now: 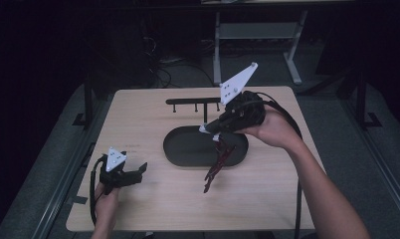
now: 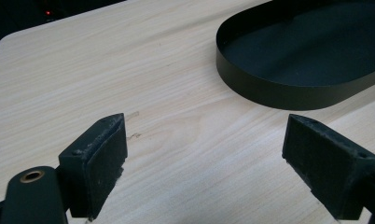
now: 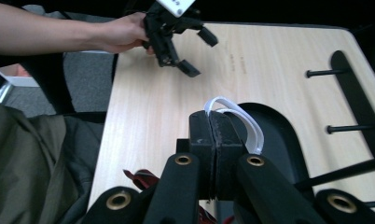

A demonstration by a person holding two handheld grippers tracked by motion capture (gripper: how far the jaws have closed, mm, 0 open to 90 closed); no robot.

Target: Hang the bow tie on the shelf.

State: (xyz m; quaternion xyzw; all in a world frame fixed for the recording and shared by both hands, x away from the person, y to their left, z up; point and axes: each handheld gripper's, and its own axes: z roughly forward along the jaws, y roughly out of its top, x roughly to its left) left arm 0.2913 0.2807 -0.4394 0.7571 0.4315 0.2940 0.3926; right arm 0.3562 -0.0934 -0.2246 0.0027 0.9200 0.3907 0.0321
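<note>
Pinching a white loop [image 3: 251, 126], the right gripper [image 1: 211, 128] dangles what may be a red-and-black strap [image 1: 218, 167] over the black oval tray [image 1: 183, 149]; the left gripper [image 1: 138, 171] rests open-jawed.

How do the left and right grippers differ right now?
The left gripper is open and holds nothing; the right gripper is shut on a white loop. The left sits low near the table's front edge; the right is raised over the black tray, with a dark red thing hanging below it. Both are hand-held with black jaws.
</note>
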